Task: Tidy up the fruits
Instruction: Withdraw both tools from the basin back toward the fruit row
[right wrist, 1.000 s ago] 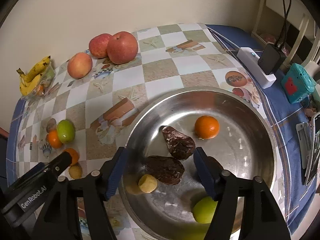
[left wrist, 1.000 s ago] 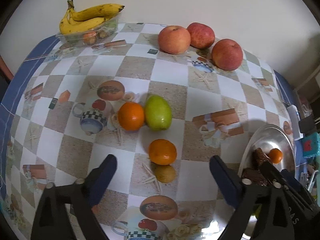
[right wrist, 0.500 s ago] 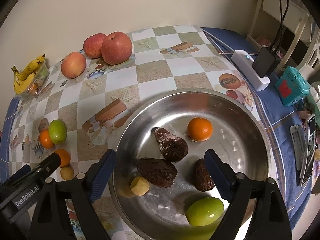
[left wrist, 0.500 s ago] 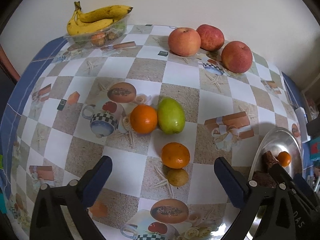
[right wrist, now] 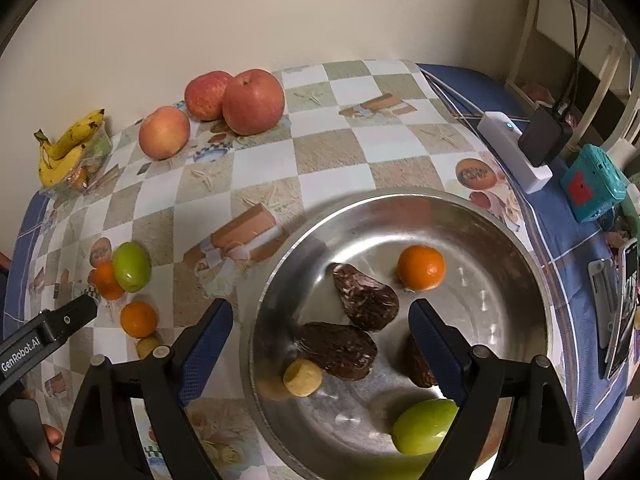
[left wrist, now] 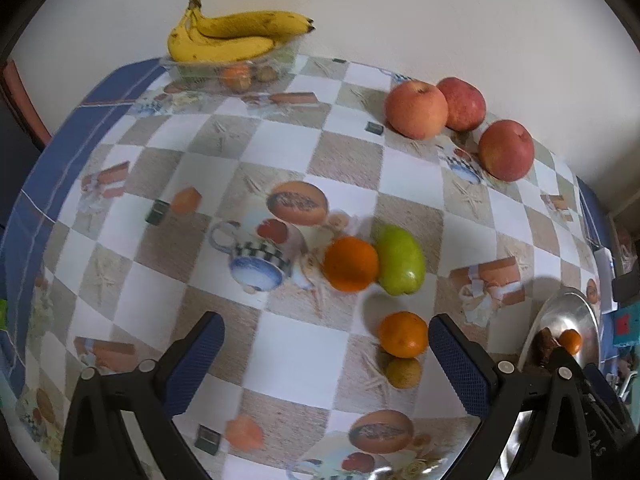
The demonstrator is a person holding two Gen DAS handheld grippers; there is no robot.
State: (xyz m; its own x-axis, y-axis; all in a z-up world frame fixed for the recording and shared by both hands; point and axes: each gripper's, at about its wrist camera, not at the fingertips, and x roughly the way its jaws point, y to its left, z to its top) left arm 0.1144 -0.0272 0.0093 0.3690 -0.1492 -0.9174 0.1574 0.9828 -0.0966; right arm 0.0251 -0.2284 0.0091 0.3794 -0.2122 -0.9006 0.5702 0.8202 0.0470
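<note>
Both grippers released above the fruit counter.
We see the left gripper (left wrist: 326, 344) with fingers spread beside an orange (left wrist: 403, 334); the right gripper (right wrist: 320, 332), fingers apart and empty, hovers over the steel bowl (right wrist: 516, 248) holding 1 orange, 1 green mango (right wrist: 424, 426).

You can read "GenRobot.AI" in white letters along the black plastic body of the left gripper (right wrist: 48, 330) at the right wrist view's left edge. Pale letters on the black housing (left wrist: 596, 444) in your left wrist view are too cut off to read.
</note>
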